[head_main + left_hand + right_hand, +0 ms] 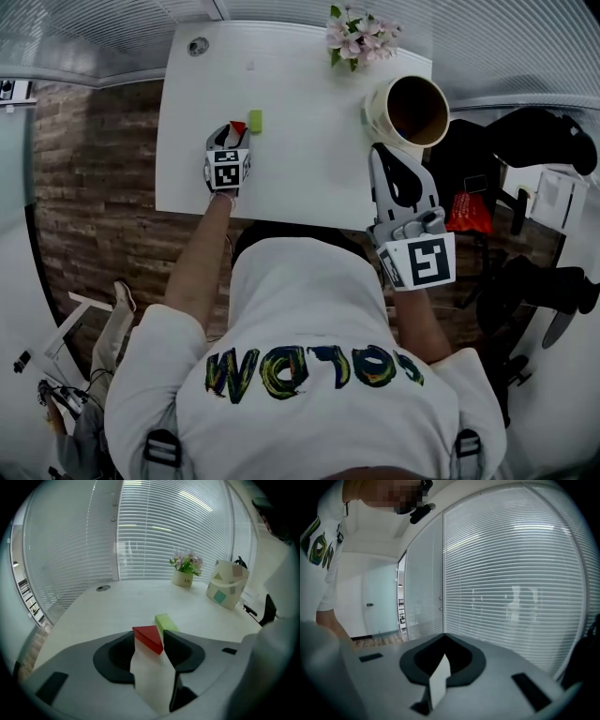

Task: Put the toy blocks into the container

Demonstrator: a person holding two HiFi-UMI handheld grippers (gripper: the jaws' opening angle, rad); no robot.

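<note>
On the white table, left of centre in the head view, the left gripper has its jaws spread with the red triangular block between their tips; the green block lies just beyond it. The container stands at the table's upper right, well apart from the blocks; just below it the right gripper has its jaws pressed together on nothing.

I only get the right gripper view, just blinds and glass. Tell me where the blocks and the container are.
Observer: A red triangular toy block lies on the white table, between the left gripper's open jaws.
Operator: Report the other block.
Observer: A green rectangular toy block lies just beyond the red one.
Operator: Locate the container.
Observer: The cream paper bucket with pastel shapes stands near the table's far right corner, just ahead of the right gripper.
</note>
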